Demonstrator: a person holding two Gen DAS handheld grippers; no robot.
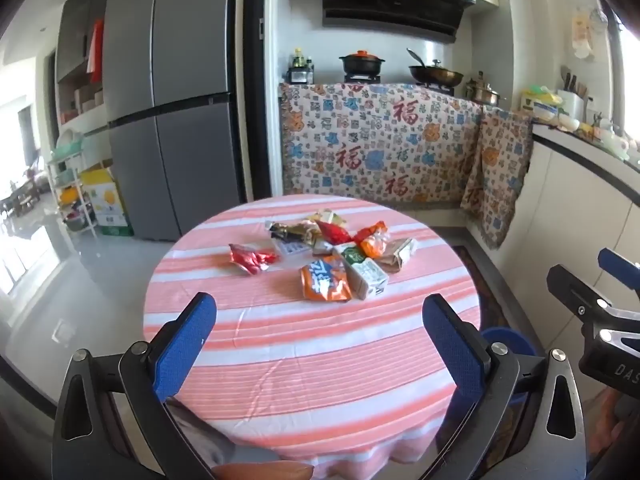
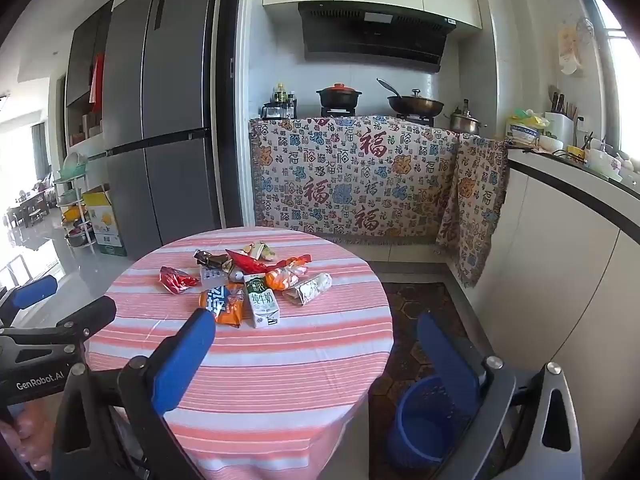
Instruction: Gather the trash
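A heap of trash lies near the far middle of a round table (image 1: 312,360) (image 2: 248,372) with a pink striped cloth. In it are an orange snack bag (image 1: 325,285) (image 2: 225,305), a milk carton (image 1: 366,272) (image 2: 262,304), a red foil wrapper (image 1: 250,259) (image 2: 176,279) off to the left, and a brown-white pack (image 1: 398,254) (image 2: 308,289). My left gripper (image 1: 318,322) hangs open over the table's near half, well short of the heap. My right gripper (image 2: 316,338) is open too, at the table's right edge, with nothing between its fingers.
A blue bin (image 2: 430,420) (image 1: 506,340) stands on the floor right of the table, on a dark mat (image 2: 420,312). Behind are a grey fridge (image 1: 168,100), a counter draped in patterned cloth (image 1: 380,144) with pots, and white cabinets (image 2: 560,260) at right.
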